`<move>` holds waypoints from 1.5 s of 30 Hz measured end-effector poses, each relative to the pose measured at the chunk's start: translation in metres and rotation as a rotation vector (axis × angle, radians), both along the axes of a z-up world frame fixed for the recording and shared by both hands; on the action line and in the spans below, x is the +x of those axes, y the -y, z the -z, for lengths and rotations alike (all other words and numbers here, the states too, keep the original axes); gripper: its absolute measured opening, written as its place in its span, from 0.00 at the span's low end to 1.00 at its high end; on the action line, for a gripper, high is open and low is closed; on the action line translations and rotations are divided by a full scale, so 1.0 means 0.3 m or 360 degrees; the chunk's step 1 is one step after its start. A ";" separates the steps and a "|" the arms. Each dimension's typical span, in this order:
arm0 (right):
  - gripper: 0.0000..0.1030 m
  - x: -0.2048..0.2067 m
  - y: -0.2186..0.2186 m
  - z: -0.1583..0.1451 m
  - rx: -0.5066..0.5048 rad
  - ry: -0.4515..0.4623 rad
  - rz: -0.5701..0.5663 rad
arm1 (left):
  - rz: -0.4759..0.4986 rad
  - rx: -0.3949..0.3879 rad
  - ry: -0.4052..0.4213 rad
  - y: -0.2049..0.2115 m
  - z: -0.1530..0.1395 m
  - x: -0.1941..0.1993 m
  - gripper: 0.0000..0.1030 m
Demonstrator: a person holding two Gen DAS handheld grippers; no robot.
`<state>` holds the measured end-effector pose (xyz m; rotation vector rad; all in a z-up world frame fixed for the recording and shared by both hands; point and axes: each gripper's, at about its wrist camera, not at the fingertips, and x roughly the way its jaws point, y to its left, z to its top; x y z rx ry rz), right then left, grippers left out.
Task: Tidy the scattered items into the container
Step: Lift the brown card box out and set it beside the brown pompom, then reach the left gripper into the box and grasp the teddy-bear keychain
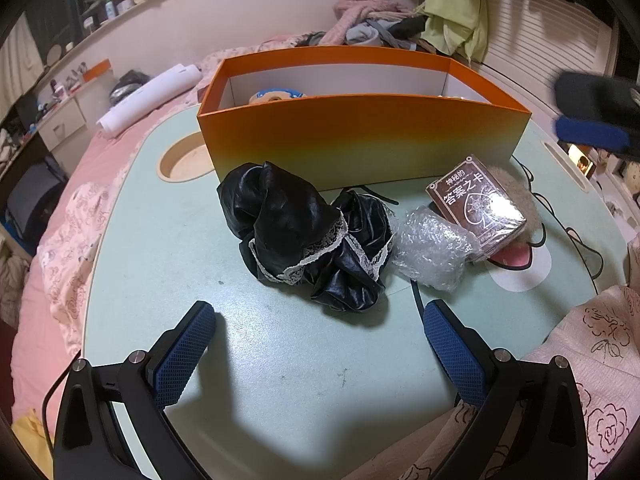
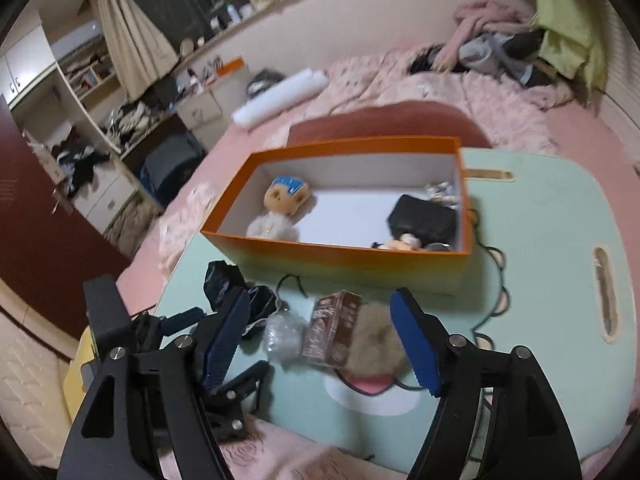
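Observation:
An orange box (image 1: 360, 140) stands at the back of a pale green table (image 1: 160, 248). In front of it lie a black satin cloth with lace trim (image 1: 304, 236), a wad of bubble wrap (image 1: 432, 252) and a brown card pack (image 1: 480, 204) resting on a furry beige pompom (image 1: 526, 200). My left gripper (image 1: 320, 312) is open just short of the cloth, with nothing between its pads. My right gripper (image 2: 320, 304) is open in the air, and the card pack (image 2: 336, 328) and pompom (image 2: 376, 344) show beyond its pads. In the orange box (image 2: 336, 248) are a plush doll (image 2: 284, 204) and a black pouch (image 2: 424, 216).
The table sits on a pink bed (image 1: 52, 264) and has a round cup recess (image 1: 184, 160) left of the box and a slot handle (image 2: 606, 292) on the right. A white paper roll (image 1: 148, 96) and piled clothes (image 1: 376, 24) lie behind. A black cord (image 1: 576, 240) trails on the right.

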<state>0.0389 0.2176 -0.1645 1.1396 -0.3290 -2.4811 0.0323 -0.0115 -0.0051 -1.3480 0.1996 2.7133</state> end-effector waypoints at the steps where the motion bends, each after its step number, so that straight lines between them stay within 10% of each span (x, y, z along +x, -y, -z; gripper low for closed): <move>1: 0.71 0.015 -0.009 0.001 -0.0002 -0.0011 0.0005 | 0.0000 0.0000 0.0000 0.000 0.000 -0.001 1.00; 16: 0.73 0.112 0.044 0.254 0.0545 0.0047 0.0092 | 0.0000 0.0001 -0.0001 0.001 0.003 0.007 1.00; 30: 0.97 0.092 0.012 0.268 0.0547 0.0078 0.0145 | 0.0000 0.0001 -0.0003 0.001 0.005 0.010 1.00; 45: 0.97 0.091 0.006 0.269 0.0545 0.0077 0.0145 | 0.0007 0.0049 -0.0001 0.014 -0.006 0.014 1.00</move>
